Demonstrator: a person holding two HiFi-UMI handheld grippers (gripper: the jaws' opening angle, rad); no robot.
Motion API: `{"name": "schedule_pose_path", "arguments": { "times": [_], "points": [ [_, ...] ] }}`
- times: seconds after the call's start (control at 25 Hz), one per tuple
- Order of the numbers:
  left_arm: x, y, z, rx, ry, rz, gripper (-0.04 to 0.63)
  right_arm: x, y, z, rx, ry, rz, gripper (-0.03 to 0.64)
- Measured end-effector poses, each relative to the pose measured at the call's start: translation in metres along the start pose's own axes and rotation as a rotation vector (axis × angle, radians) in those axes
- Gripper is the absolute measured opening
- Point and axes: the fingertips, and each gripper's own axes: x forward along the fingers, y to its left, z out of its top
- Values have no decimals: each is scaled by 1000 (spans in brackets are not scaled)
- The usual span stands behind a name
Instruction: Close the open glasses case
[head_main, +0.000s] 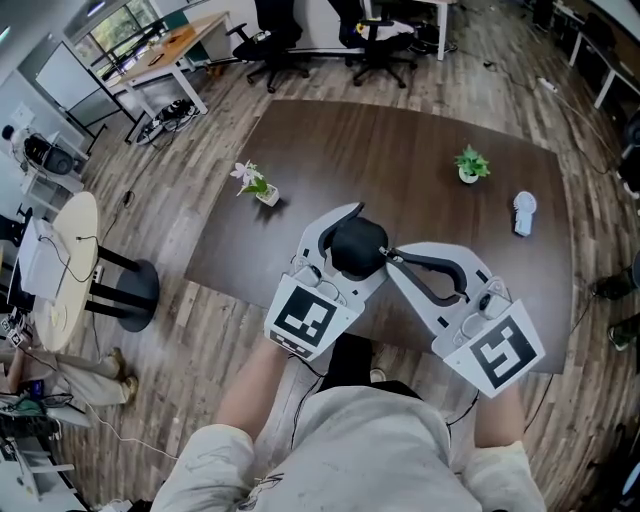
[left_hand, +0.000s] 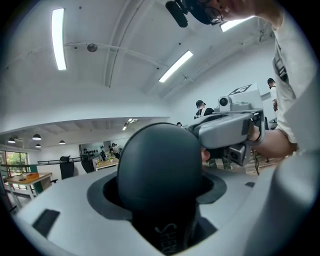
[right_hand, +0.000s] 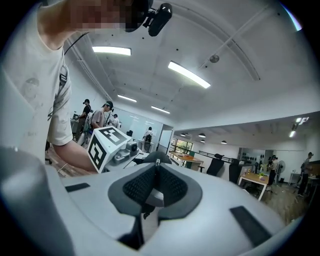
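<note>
- Over near edge of dark brown wooden table, about mid-width: black oval hard-shell glasses case, up off the tabletop, gripped by white two-jaw left gripper.
- Clamped on the case with jaws spread wide, one each side of the shell; fills the gap in left gripper view, pale lettering low on shell.
- Cannot tell lid state: rounded dark shell only, seam not readable.
- Just right of the case: white two-jaw right gripper, fingers pressed together, nothing between black ribbed pads; tip right at the case's side, contact unclear.
- Both pointing level, square-marker cubes toward the person; bare forearms and pale shirt at bottom of head view.
- Toward far left corner of table: small white-flowered plant in white pot.
- Toward far right corner: small green leafy plant in white pot.
- Near right edge: small pale blue-white object, type unclear.
- Beyond far edge, on plank floor: black office chairs.
- Left of table: round pale side table on black pedestal.
</note>
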Motion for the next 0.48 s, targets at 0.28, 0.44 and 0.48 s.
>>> {"name": "schedule_pose_path", "arguments": {
  "times": [0.28,0.44,0.48],
  "points": [
    [-3,6,-4,-10,-3,28,334,6,7,-19,-29,79,60,25],
    [-6,6,-5,-2,-1,31,334,9,11,-20,-34,90,77,25],
    [-7,7,-5,0,-1,34,334,10,12,-18,-25,75,75,25]
  ]
}}
